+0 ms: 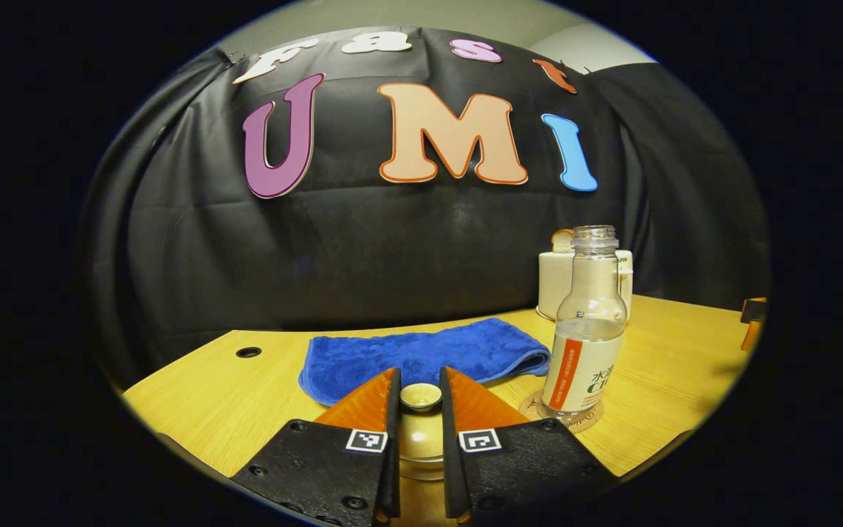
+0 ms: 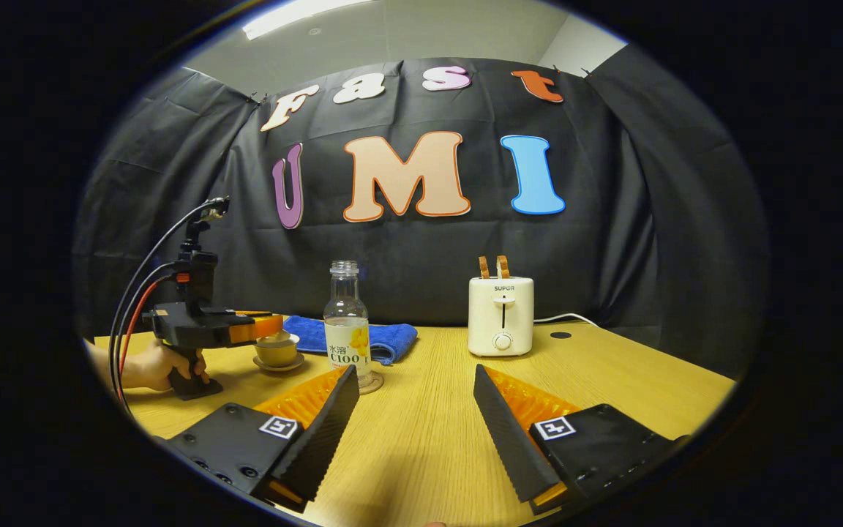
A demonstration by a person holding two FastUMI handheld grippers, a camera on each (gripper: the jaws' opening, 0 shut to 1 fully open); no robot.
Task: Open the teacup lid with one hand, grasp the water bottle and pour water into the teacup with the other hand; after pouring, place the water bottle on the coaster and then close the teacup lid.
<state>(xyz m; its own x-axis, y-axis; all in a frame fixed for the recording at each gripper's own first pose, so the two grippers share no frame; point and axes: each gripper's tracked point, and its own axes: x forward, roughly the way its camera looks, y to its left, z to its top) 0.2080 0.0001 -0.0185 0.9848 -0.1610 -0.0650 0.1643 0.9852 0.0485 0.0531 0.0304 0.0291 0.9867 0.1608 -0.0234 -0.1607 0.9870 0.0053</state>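
left gripper (image 1: 419,410) clamped on lid knob (image 1: 421,396) | teacup (image 2: 277,350) half hidden | right gripper (image 2: 416,399) apart

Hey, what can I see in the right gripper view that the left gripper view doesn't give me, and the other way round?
Right gripper view: a hand holding the left gripper over the teacup, bread slices in the toaster, and the right gripper open above the table. Left gripper view: a close look at the teacup lid, its knob pinched by that gripper. Shared: the water bottle on its coaster, the blue cloth, the toaster, the table.
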